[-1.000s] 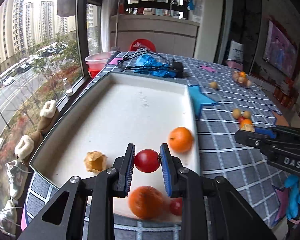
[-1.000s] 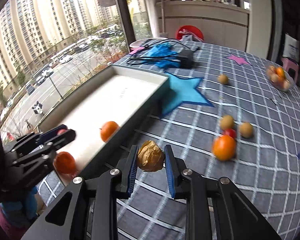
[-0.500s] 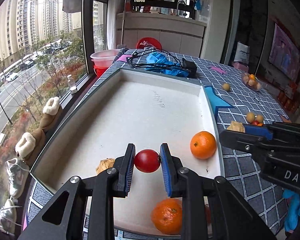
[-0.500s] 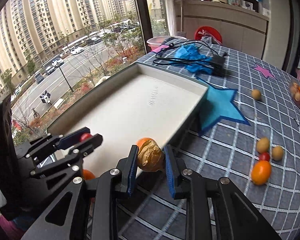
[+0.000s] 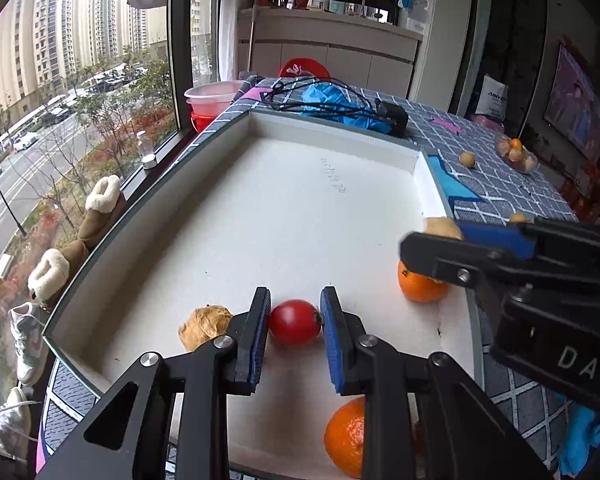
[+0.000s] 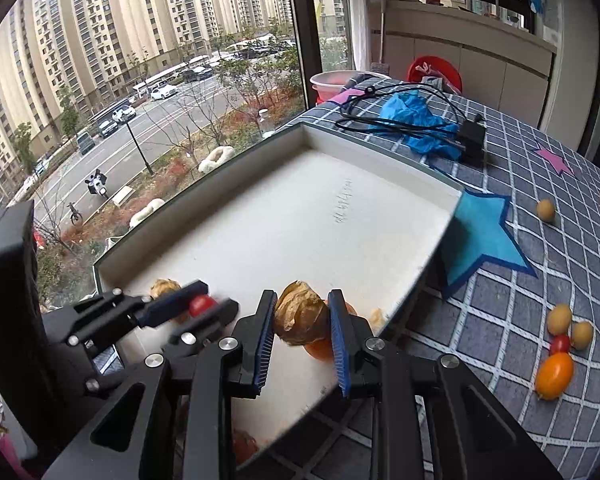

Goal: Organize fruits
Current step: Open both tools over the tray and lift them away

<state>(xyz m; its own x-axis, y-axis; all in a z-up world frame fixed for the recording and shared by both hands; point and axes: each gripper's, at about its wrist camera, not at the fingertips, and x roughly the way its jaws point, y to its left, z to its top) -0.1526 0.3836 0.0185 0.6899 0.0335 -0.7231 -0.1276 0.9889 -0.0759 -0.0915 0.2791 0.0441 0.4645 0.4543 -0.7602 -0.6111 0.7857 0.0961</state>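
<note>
My left gripper (image 5: 295, 322) is shut on a red cherry tomato (image 5: 295, 321) low over the white tray (image 5: 300, 216), near its front. My right gripper (image 6: 302, 316) is shut on a papery husked fruit (image 6: 301, 312) and holds it above the tray's right front edge. In the left wrist view the right gripper (image 5: 432, 244) reaches in from the right over an orange (image 5: 420, 286). A husked fruit (image 5: 204, 324) lies in the tray beside the left finger. Another orange (image 5: 346, 438) sits at the tray's front edge.
Loose fruits lie on the checked tablecloth at the right: an orange tomato (image 6: 554, 374), a red one (image 6: 560, 343), small yellow ones (image 6: 560, 318). A blue cloth with cables (image 6: 416, 120) and a charger (image 6: 471, 136) lie behind the tray. The window is at the left.
Both grippers have moved forward over the tray with their fruits. The right gripper came in from the tablecloth to above the tray's right edge. The left gripper has come lower.
</note>
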